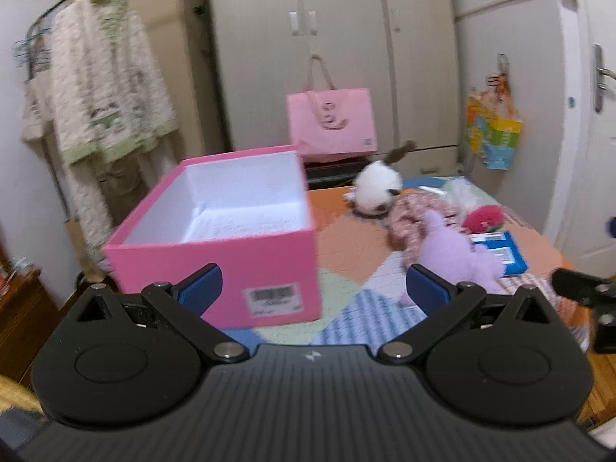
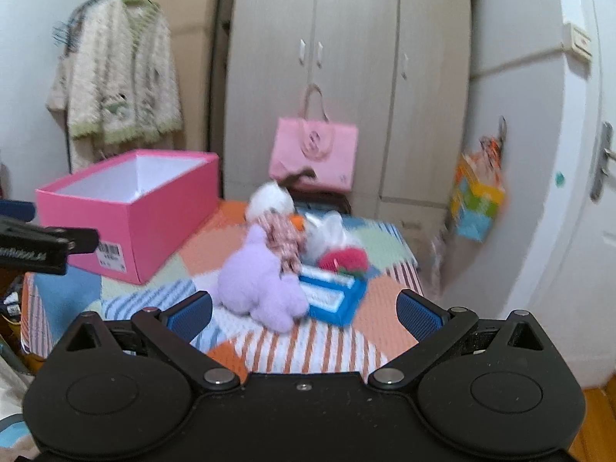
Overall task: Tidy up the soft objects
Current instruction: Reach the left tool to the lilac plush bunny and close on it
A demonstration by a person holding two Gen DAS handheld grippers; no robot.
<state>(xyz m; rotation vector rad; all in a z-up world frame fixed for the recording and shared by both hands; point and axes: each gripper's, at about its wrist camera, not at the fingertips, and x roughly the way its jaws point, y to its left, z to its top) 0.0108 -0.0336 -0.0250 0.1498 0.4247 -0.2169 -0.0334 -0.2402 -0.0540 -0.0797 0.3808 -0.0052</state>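
Far left, against the wall: cream-and-green knitted cardigan (image 2: pixel 115 77) hanging from a rail. Next, at the left part of the patchwork-covered surface (image 2: pixel 331 342): open pink box (image 1: pixel 215 238), lid off, white interior showing no contents, barcode label on the near wall. Left gripper (image 1: pixel 313 288) hovering just before the box's near wall, fingers (image 1: pixel 202 288) apart, nothing between them; also visible at the left edge of the right wrist view, in front of the box. Behind, centre: pink tote bag (image 2: pixel 313 154) hanging on the grey wardrobe (image 2: pixel 346 57). Soft objects heaped on the surface to the right of the box, apart from it: white plush cat (image 1: pixel 375 188) at the back, floral-print soft toy (image 1: pixel 408 215) touching it, purple plush (image 2: pixel 258 281) nearest the camera, a white plush (image 2: pixel 327 231) and a red round plush (image 2: pixel 346 260) behind. Blue packet (image 2: pixel 331 300) lying flat, touching the purple plush on its right side. Right gripper (image 2: pixel 304 312) hovering above the near edge of the surface, aimed at the purple plush, fingers (image 2: pixel 419 313) wide apart and holding nothing. Further right: multicoloured bag (image 2: pixel 477 200) hanging by the wardrobe corner. Far right: white door (image 2: pixel 577 192) with a metal handle. Both views blurred; finer detail on the toys not discernible.
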